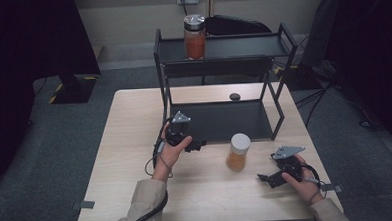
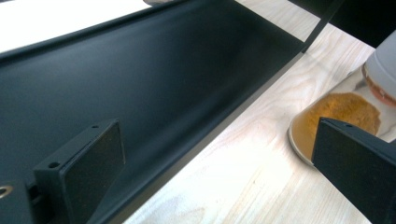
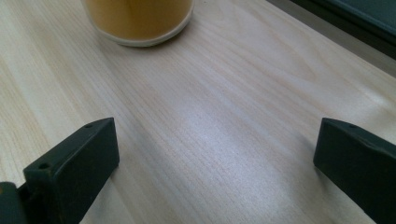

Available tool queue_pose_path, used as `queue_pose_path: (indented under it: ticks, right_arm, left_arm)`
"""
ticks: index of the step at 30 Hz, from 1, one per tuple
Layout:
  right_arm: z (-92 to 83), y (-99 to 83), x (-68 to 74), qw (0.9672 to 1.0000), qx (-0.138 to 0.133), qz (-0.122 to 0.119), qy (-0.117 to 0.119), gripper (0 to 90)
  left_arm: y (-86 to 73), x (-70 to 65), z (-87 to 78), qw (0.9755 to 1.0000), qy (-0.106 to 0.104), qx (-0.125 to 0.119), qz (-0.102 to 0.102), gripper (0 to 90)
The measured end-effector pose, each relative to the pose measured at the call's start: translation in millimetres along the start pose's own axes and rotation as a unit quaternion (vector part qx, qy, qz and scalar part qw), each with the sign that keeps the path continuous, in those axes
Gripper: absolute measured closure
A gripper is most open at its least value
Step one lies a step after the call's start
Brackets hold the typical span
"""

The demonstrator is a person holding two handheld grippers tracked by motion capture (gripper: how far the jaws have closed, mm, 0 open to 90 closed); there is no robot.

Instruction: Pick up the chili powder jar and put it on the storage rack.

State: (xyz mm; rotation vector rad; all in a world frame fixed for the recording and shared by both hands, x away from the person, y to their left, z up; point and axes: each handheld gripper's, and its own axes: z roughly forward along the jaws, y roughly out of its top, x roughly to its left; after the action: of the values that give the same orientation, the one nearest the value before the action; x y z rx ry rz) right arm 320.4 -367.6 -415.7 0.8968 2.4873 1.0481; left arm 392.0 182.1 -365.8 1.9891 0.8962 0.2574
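A jar of yellow-orange powder with a white lid [image 1: 238, 151] stands upright on the wooden table, in front of the black two-tier rack [image 1: 219, 120]. My left gripper [image 1: 195, 144] is open at the rack's lower shelf edge, a little left of the jar. In the left gripper view the jar [image 2: 343, 109] lies to the right, partly behind the right jaw, and the left jaw hangs over the lower shelf [image 2: 154, 88]. My right gripper [image 1: 267, 178] is open, low on the table right of the jar. The right gripper view shows the jar's base [image 3: 137, 21] ahead and bare wood between the jaws.
A second jar with red contents and a metal lid [image 1: 195, 36] stands on the rack's top shelf. A small black round thing [image 1: 235, 96] lies on the table behind the lower shelf. The rack's thin legs [image 1: 279, 114] flank the shelf. Grey carpet surrounds the table.
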Motion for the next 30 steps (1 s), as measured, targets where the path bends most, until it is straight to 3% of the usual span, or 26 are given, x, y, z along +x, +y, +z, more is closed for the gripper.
queue_pose_path:
  ticks: [10, 21, 30]
  right_arm:
    - [0.0, 0.0, 0.0, 1.0000, 0.000, 0.000, 0.000, 0.0]
    - [0.0, 0.0, 0.1, 1.0000, 0.000, 0.000, 0.000, 0.0]
    - [0.0, 0.0, 0.1, 1.0000, 0.000, 0.000, 0.000, 0.0]
  left_arm:
    - [-15.8, -7.6, 3.6, 0.9998, 0.003, 0.012, 0.013, 1.9]
    - [-33.9, -14.4, 0.2, 0.9998, 0.002, 0.018, 0.012, 1.9]
    - [-46.3, -18.9, -5.2, 0.9993, 0.015, 0.028, 0.018, 1.9]
